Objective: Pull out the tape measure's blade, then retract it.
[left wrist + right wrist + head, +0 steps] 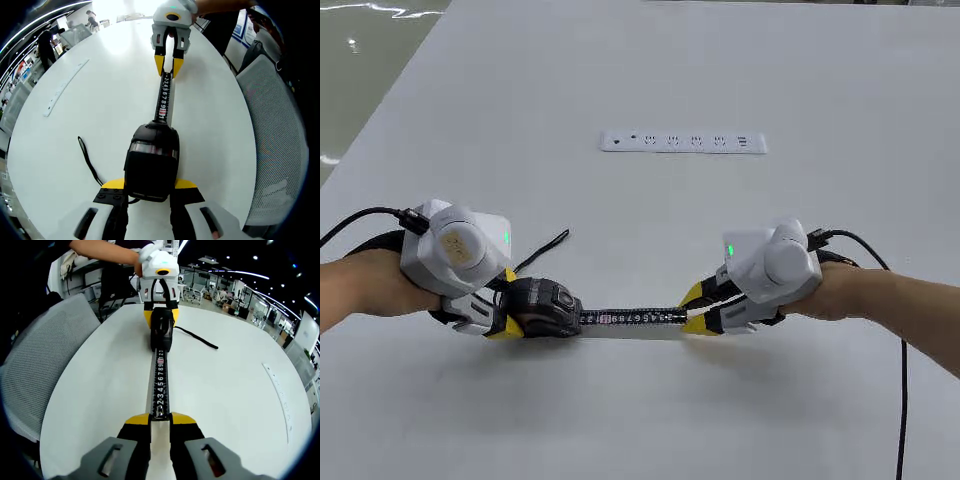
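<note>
At the left of the head view, the left gripper (510, 302) has its jaws clenched on the black tape measure (545, 305), one on either side of the case. The case sits low on the white desk (620, 60), near its front edge. A thin black strap (542, 250) trails from the case across the desk behind it.

To the right, the blade (632, 318) runs out of the case mouth in a straight line just above the desk. A short numbered stretch of it is showing.

At its far end the right gripper (692, 310) has its jaws clenched on the tip of the blade, one yellow fingertip on each edge.

Well behind all this, a white power strip (683, 142) lies flat, clear of the work.

I judge the blade to be only partly drawn. To do the pull well:
- Hold the case firmly in place.
- Draw the right gripper straight away along the blade's own line.
- Keep the blade flat and untwisted so it does not buckle or slip from the pinch.

When it goes back, walking the tip in under control would be safer than letting it snap.

The case is the only thing here that holds anything. The rest of the blade is presumably coiled inside it.
</note>
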